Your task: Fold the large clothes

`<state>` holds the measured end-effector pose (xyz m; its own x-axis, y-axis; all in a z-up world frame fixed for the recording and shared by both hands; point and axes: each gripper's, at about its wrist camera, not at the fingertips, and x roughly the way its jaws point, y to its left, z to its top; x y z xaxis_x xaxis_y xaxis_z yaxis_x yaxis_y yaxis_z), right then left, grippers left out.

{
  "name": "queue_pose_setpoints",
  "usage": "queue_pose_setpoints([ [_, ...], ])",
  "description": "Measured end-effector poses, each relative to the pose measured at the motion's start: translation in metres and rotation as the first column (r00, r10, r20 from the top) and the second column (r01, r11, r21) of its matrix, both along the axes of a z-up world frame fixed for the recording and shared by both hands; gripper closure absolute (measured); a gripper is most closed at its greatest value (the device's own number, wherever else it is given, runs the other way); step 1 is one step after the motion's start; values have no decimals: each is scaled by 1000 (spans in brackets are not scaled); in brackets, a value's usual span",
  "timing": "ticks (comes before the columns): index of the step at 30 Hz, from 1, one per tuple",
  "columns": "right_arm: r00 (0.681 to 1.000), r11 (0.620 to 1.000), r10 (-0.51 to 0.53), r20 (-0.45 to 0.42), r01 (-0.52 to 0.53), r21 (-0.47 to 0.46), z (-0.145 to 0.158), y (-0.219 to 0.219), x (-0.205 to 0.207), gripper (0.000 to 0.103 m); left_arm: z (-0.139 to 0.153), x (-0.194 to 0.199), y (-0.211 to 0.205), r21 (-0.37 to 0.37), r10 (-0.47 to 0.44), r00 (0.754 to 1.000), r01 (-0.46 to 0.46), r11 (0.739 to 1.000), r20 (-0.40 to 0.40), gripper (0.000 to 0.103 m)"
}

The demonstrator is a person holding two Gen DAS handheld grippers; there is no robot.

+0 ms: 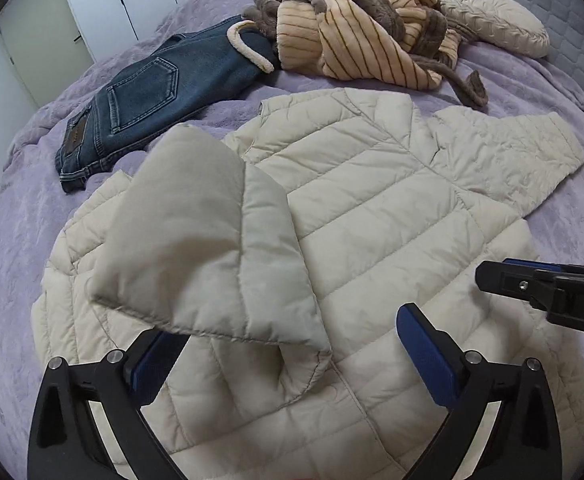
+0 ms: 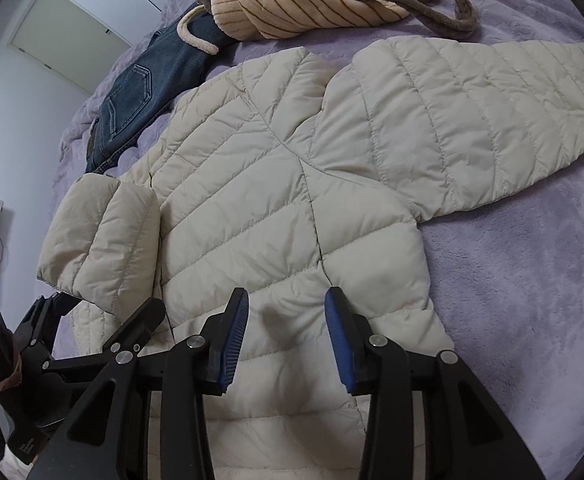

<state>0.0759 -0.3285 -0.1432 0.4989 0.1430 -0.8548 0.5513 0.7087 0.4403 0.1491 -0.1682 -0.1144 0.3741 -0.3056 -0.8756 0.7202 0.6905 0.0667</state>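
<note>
over cream jacket (image 1: 371,208), both grippers angled down, open

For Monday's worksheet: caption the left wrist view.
Open left tool above cream quilted puffer jacket, one sleeve folded across, on lilac plush bedspread.

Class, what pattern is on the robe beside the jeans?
Cream with thin brown stripes; the robe shows best in the left wrist view.

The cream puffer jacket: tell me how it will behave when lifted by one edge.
The puffer jacket is probably floppy: one sleeve already lies folded over its body. Its puffy quilting suggests lightness and springing back. The smooth shell may slip between pads.
</note>
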Motion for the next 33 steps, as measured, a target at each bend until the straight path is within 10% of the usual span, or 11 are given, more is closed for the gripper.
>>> queue_pose_setpoints([
  [7, 1000, 1000, -4, 25, 3, 13, 13, 9, -1, 31, 44, 14, 87, -141, 192, 978, -179, 974, 80, 1],
  [16, 992, 985, 79, 98, -92, 143, 9, 46, 24, 30, 3, 114, 231, -89, 644, 765, -640, 763, 9, 1],
  [20, 996, 964, -52, 66, 33, 263, -19, 35, 31, 30, -26, 119, 246, -57, 692, 721, -693, 719, -42, 1],
  [23, 997, 968, -52, 56, 37, 248, -23, 32, 39, 88, -37, 118, 243, -37, 690, 722, -692, 721, -44, 1],
  [29, 989, 994, 101, 112, -97, -41, 9, 30, 79, 94, -45, 119, 231, -20, 693, 720, -694, 719, -37, 1],
  [33, 999, 999, 22, 45, -24, 31, -13, 17, 71, 94, -49, 118, 228, -9, 694, 719, -695, 719, -40, 1],
])
